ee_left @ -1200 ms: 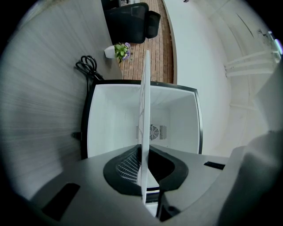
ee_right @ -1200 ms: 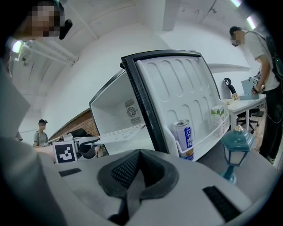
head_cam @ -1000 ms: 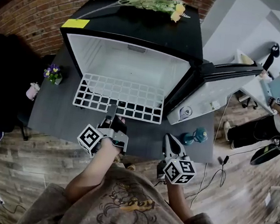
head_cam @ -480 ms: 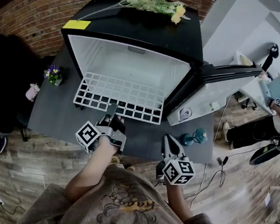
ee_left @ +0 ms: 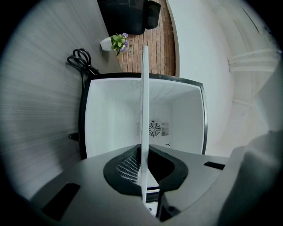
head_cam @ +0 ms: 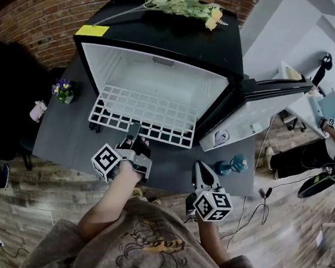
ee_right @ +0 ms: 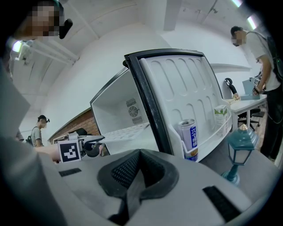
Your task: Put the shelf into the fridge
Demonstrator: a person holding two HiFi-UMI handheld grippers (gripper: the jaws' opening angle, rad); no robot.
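The left gripper's (head_cam: 133, 132) fingers pinch the shelf's (head_cam: 142, 114) front edge; it has slid slightly deeper into the fridge (head_cam: 162, 76), partly inside now; the right gripper's (head_cam: 201, 174) fingers rest pressed together, empty.

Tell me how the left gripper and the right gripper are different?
The left gripper is shut on the white shelf; the right gripper is shut on nothing. The left gripper reaches toward the open fridge; the right gripper hangs back, nearer the person. Both carry a marker cube.
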